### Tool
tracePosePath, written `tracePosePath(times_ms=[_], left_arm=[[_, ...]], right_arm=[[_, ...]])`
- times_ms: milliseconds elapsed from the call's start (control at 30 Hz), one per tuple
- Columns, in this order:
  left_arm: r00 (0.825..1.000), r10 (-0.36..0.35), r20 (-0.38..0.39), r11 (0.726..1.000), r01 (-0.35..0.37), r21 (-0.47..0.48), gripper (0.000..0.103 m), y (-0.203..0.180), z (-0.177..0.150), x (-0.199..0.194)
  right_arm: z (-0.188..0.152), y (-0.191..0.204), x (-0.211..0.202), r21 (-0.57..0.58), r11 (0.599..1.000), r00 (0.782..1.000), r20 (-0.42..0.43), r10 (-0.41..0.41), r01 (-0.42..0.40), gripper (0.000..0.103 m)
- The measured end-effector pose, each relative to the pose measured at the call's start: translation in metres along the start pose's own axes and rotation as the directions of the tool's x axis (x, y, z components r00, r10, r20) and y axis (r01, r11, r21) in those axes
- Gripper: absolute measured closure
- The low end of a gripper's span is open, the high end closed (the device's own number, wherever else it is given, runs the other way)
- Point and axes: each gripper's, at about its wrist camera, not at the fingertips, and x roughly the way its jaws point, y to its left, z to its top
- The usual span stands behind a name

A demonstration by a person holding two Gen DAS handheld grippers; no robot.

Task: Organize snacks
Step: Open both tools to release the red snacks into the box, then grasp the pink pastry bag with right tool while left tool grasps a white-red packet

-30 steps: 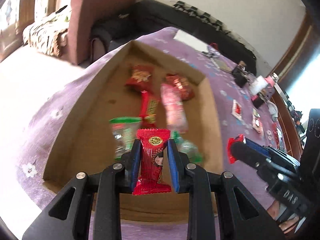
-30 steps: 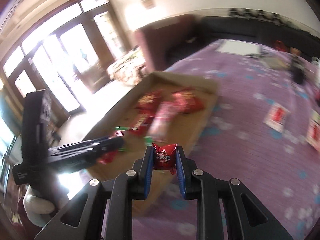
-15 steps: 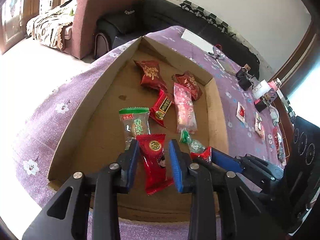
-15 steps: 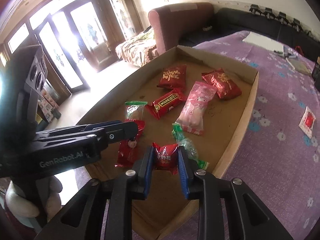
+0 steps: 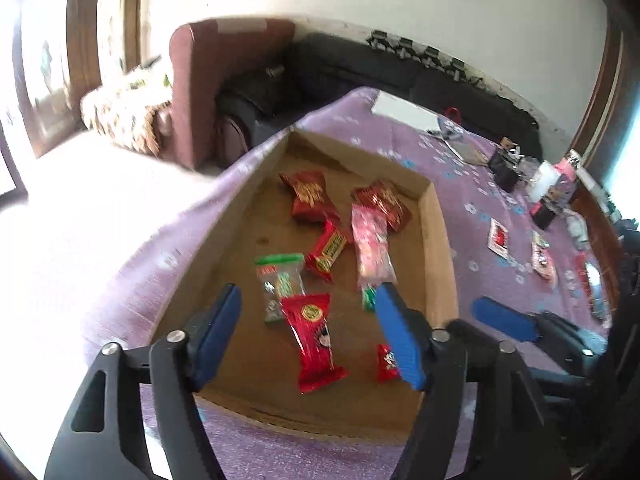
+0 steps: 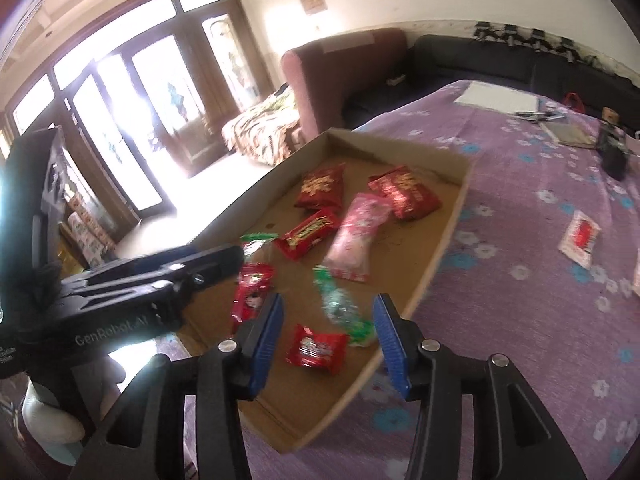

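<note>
Both grippers have just been opening. The left gripper (image 5: 308, 334), marked "GenRobot.AI", let go of its long red snack (image 5: 314, 342); the right gripper (image 6: 328, 340) let go of its small red candy (image 6: 316, 350). Both lie in the cardboard box (image 6: 440, 252)

Snack packets (image 5: 314, 336) in box (image 5: 436, 240) — apparently flat.
</note>
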Motion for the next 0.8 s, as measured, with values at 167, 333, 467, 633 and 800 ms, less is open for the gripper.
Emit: tracePosePath(times_ms=[167,333,467,633,800], left_arm=[[1.0,0.013,0.016,0.999,-0.014,0.043,0.025,-0.016,-0.001,-0.007],[1.0,-0.011,-0.006,0.992,0.011,0.126,0.025,-0.044,-0.007,-0.01],[1.0,-0.016,-0.005,0.983,0.017,0.181,0.025,-0.066,-0.011,-0.016],[1.0,-0.02,-0.007,0.971,0.021,0.237,0.025,-0.09,-0.015,-0.02],[0.999,-0.027,-0.022,0.958,0.033,0.286,0.025,-0.115,-0.016,-0.019]], right_arm=[[-0.014,-0.029,-0.021,0.06,0.997,0.999,0.016,-0.046,0.045,0.046],[-0.028,-0.054,-0.039,0.112,0.99,0.996,0.021,-0.092,0.089,0.046],[-0.037,-0.075,-0.054,0.158,0.981,0.992,0.034,-0.119,0.112,0.046],[-0.048,-0.103,-0.074,0.212,0.967,0.986,0.054,-0.155,0.14,0.046],[-0.059,-0.137,-0.092,0.282,0.946,0.98,0.063,-0.188,0.163,0.045]])
